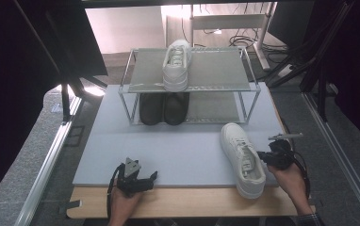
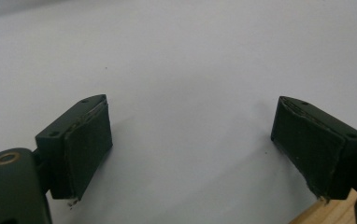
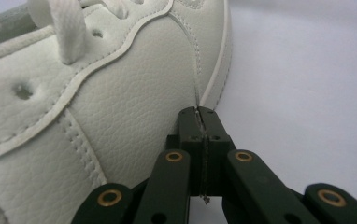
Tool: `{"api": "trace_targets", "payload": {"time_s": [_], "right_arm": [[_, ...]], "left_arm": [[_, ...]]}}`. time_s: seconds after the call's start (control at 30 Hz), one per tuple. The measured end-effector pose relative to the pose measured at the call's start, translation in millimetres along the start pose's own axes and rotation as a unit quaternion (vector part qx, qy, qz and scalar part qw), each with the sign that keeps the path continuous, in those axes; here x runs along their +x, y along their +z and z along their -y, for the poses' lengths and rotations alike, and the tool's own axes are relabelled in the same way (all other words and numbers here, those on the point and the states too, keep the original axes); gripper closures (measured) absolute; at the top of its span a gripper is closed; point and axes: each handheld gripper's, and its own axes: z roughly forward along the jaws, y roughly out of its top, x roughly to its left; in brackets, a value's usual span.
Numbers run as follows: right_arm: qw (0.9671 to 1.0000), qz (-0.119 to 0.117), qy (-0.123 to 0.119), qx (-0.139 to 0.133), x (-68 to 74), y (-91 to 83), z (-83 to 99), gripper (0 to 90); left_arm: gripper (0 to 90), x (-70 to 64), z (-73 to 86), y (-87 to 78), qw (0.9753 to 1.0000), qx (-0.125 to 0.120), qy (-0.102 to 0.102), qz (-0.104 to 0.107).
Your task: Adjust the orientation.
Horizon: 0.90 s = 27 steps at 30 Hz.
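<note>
Two tongs work at the near edge of the grey tabletop [image 1: 178, 150], and one white shoe [image 1: 242, 157] lies between them and the shoe rack [image 1: 135, 87]. This loose shoe rests on its sole at the right front of the tabletop, its long axis running near to far, its heel just over the near edge and its toe pointing toward the rack and slightly left. The right tongs [image 1: 264, 156] sit just to the right of the shoe, level with its laces; in the right gripper view the right tongs [image 3: 203, 116] have their jaws pressed together with nothing between them, tips at the leather side panel of the shoe [image 3: 97, 107], close above the sole rim. Whether the tips touch the leather cannot be told. The left tongs [image 1: 153, 176] lie well apart from the shoe, at the left front; the left gripper view shows the left tongs [image 2: 190, 140] spread wide over bare grey surface, holding nothing.

On the rack's top shelf stands a matching white shoe [image 1: 177, 63], and a dark pair [image 1: 164, 108] occupies the lower shelf. Judged from this layout, the right hand is the nearer one, and any grasp calls for its jaws to open first and close across the shoe's side wall, crosswise to the long axis.
</note>
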Motion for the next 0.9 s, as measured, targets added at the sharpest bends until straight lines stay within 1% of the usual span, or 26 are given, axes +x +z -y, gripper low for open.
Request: {"api": "trace_targets", "payload": {"time_s": [0.17, 0.2, 0.27, 0.33, 0.37, 0.4, 0.47, 0.77, 0.8, 0.83, 0.9], "right_arm": [[0.9999, -0.006, -0.009, 0.002, 9.2, 6.6, -4.8, 89.5], [0.9999, -0.006, -0.009, 0.002, 9.2, 6.6, -4.8, 89.5], [0.9998, -0.011, -0.017, 0.005, 16.3, 11.1, -8.2, 89.5], [0.9996, -0.016, -0.024, 0.006, 20.9, 14.4, -10.4, 89.5], [0.9996, -0.016, -0.024, 0.006, 20.9, 14.4, -10.4, 89.5], [0.9993, -0.020, -0.030, 0.007, 26.6, 18.0, -12.9, 89.6], [0.9991, -0.026, -0.034, 0.009, 30.9, 20.6, -14.9, 89.5], [0.9973, -0.039, -0.059, 0.018, 50.6, 33.0, -24.4, 89.6], [0.9973, -0.039, -0.059, 0.018, 50.6, 33.0, -24.4, 89.6], [0.9968, -0.043, -0.065, 0.020, 55.1, 35.6, -26.2, 89.5], [0.9960, -0.049, -0.072, 0.022, 58.8, 38.1, -28.0, 89.6]], "left_arm": [[12.3, 0.1, 0.0, 0.0, 1.0000, 0.000, 0.000, 0.000], [12.3, 0.1, 0.0, 0.0, 1.0000, 0.000, 0.000, 0.000], [12.3, 0.0, 0.0, 0.0, 1.0000, 0.000, 0.000, 0.000], [12.3, 0.0, 0.0, 0.0, 1.0000, 0.000, 0.000, 0.000], [12.3, 0.0, 0.0, 0.0, 1.0000, 0.000, 0.000, 0.000], [12.3, 0.0, 0.0, 0.0, 1.0000, 0.000, 0.000, 0.000], [12.3, 0.0, 0.1, 0.0, 1.0000, 0.000, 0.000, 0.000], [12.3, 0.0, 0.0, 0.0, 1.0000, 0.000, 0.000, 0.000], [12.3, 0.0, 0.0, 0.0, 1.0000, 0.000, 0.000, 0.000], [12.3, 0.0, 0.1, 0.1, 1.0000, -0.001, 0.000, 0.000], [12.3, 0.0, 0.1, 0.1, 1.0000, -0.001, 0.000, 0.000]]}}
